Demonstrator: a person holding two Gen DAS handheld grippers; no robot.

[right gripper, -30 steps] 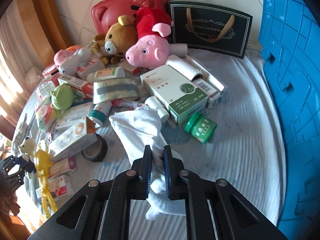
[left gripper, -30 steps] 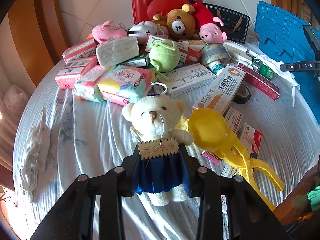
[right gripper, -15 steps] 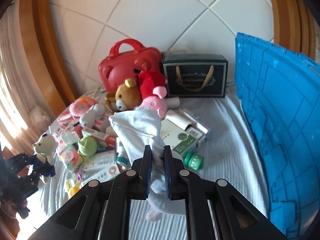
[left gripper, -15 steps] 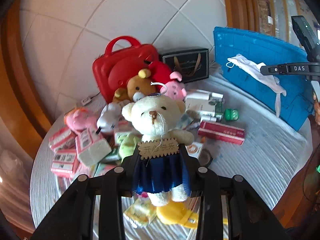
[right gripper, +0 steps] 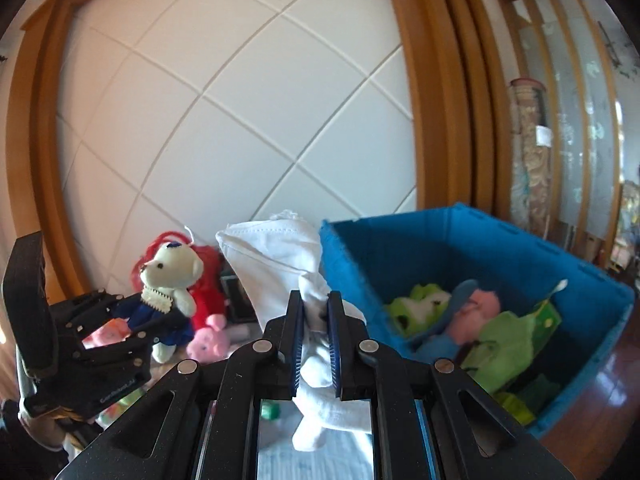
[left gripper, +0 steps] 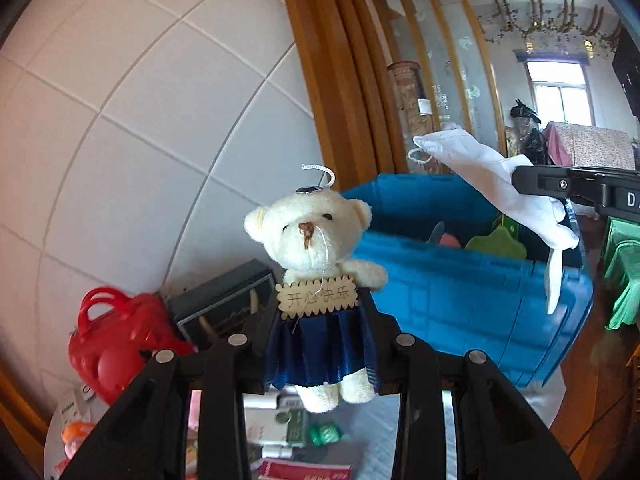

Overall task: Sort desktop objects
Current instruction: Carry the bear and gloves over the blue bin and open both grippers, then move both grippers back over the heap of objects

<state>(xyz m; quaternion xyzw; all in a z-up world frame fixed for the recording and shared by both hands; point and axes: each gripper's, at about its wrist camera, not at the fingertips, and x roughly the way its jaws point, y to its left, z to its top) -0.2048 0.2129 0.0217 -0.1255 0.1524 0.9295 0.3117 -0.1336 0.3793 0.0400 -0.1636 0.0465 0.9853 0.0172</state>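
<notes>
My left gripper [left gripper: 320,344] is shut on a cream teddy bear [left gripper: 310,232] in a blue skirt with a wooden tag, held high above the table; the bear also shows in the right wrist view [right gripper: 170,276]. My right gripper [right gripper: 316,340] is shut on a white cloth glove [right gripper: 276,252], also held up; the glove shows in the left wrist view [left gripper: 492,176], above the blue crate [left gripper: 460,292]. The crate [right gripper: 420,248] stands to the right and holds green and pink soft toys [right gripper: 476,308].
A red case [left gripper: 104,344] and a black gift bag [left gripper: 224,300] stand at the back of the table. Boxes and a green jar [left gripper: 326,434] lie below the left gripper. A pink pig plush [right gripper: 208,340] lies left of the glove. A tiled wall is behind.
Both grippers have risen well above the table and swung right toward the blue crate, each still holding its object. The crate's inside has come into view.
</notes>
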